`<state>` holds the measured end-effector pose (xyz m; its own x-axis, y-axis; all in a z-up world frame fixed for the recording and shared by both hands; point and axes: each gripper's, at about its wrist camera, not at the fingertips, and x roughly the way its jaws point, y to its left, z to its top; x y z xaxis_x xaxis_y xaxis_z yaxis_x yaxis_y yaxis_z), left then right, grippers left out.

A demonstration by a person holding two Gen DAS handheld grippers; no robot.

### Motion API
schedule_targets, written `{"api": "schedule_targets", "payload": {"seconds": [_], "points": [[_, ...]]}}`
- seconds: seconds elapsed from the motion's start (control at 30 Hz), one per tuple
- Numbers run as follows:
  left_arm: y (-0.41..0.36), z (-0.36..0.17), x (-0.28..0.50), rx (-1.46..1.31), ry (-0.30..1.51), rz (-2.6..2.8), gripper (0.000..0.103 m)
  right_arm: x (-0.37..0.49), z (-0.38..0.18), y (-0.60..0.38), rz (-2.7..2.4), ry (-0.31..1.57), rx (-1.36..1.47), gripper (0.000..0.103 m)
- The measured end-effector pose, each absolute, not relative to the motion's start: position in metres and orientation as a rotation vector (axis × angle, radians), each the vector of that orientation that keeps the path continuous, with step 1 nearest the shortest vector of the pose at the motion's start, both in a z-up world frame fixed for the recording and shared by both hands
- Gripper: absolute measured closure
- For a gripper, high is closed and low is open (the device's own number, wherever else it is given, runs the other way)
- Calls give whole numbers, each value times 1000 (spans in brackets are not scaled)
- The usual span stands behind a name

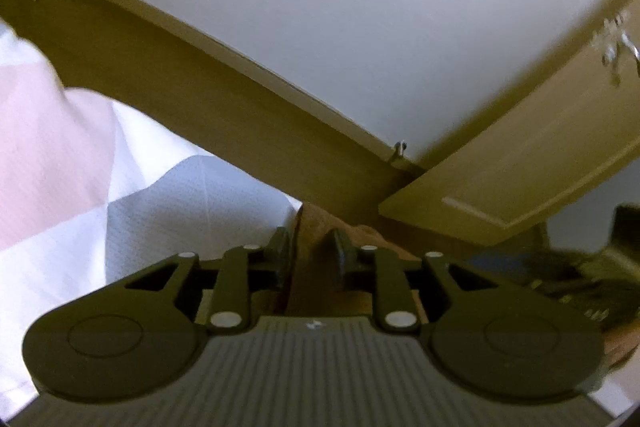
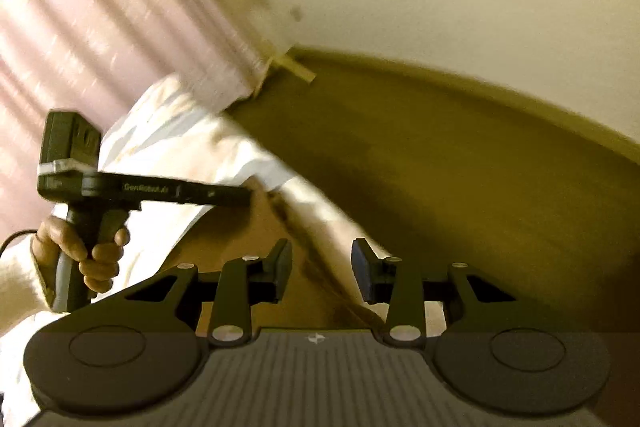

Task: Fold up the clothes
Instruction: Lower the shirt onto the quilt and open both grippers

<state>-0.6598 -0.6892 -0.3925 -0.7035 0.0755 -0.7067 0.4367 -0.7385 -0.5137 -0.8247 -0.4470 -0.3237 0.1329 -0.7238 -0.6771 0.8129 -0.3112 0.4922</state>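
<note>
A brown garment (image 1: 316, 259) runs between the fingers of my left gripper (image 1: 310, 251), which is closed on it. The same brown cloth (image 2: 316, 279) lies under my right gripper (image 2: 320, 267), whose jaws stand apart with the cloth's dark edge passing between them. In the right wrist view the left gripper's tip (image 2: 240, 193) reaches to the cloth, held by a hand (image 2: 80, 247) at the left. The cloth rests on a white and pink bedsheet (image 1: 120, 187).
A brown floor (image 1: 200, 99) and a white wall (image 1: 360, 7) lie beyond the bed. A tan door (image 1: 540, 147) stands open at right. Pink curtains (image 2: 80, 27) hang at left. Dark clutter (image 1: 560, 275) sits low at right.
</note>
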Motion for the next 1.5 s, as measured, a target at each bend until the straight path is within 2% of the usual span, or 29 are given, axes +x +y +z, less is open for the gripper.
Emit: {"api": "schedule_targets", "payload": {"seconds": [0.03, 0.07, 0.1, 0.17, 0.2, 0.23, 0.43, 0.53, 0.63, 0.7, 0.73, 0.8, 0.83, 0.87, 0.97, 1.03, 1.1, 1.17, 1.23, 1.27, 1.3, 1.37, 1.43, 1.5], "points": [[-692, -390, -660, 1069, 1039, -2529, 88, -825, -326, -452, -1509, 115, 1111, 66], [-694, -386, -657, 1063, 1034, -2546, 99, -824, -326, -449, -1497, 114, 1113, 74], [-696, -381, -654, 1058, 1029, -2564, 99, -824, -327, -447, -1485, 114, 1114, 84], [-695, -376, -654, 1069, 992, -2593, 100, -824, -328, -441, -1460, 113, 1117, 87], [-693, -375, -655, 1074, 963, -2606, 100, -824, -327, -438, -1456, 112, 1111, 96], [-692, -373, -655, 1067, 941, -2615, 100, -823, -325, -434, -1457, 110, 1095, 99], [-696, -361, -646, 880, 954, -2652, 101, -820, -312, -429, -1520, 85, 953, 101], [-691, -381, -664, 1040, 878, -2570, 100, -820, -324, -436, -1563, 95, 982, 101], [-693, -395, -671, 1102, 891, -2482, 94, -811, -347, -451, -1581, 190, 1051, 101], [-698, -386, -666, 1084, 896, -2444, 87, -810, -349, -454, -1591, 193, 1086, 97], [-699, -378, -661, 1064, 854, -2415, 86, -810, -347, -453, -1607, 193, 1093, 94], [-702, -359, -646, 1040, 738, -2335, 85, -812, -336, -446, -1664, 191, 1085, 52], [-700, -349, -636, 1032, 687, -2320, 85, -813, -329, -439, -1707, 199, 1070, 45], [-694, -339, -624, 1023, 646, -2317, 85, -813, -320, -427, -1767, 220, 1037, 41], [-658, -311, -583, 984, 578, -2403, 85, -805, -294, -387, -1841, 212, 957, 42], [-624, -298, -562, 969, 542, -2480, 85, -784, -281, -362, -1821, 226, 891, 43], [-592, -301, -549, 982, 474, -2536, 84, -755, -277, -347, -1783, 305, 830, 67], [-580, -324, -553, 1091, 450, -2506, 84, -731, -288, -341, -1772, 457, 780, 75], [-582, -338, -560, 1151, 444, -2463, 84, -731, -313, -342, -1775, 554, 830, 76], [-587, -342, -565, 1165, 447, -2438, 84, -739, -328, -342, -1777, 557, 880, 87], [-593, -346, -569, 1178, 449, -2413, 84, -749, -338, -341, -1772, 543, 921, 90], [-598, -334, -574, 1176, 401, -2385, 86, -763, -331, -342, -1758, 506, 986, 94], [-599, -310, -575, 1156, 321, -2374, 86, -762, -306, -337, -1789, 517, 937, 91], [-588, -287, -570, 1150, 277, -2389, 87, -754, -281, -326, -1817, 509, 879, 81]]}}
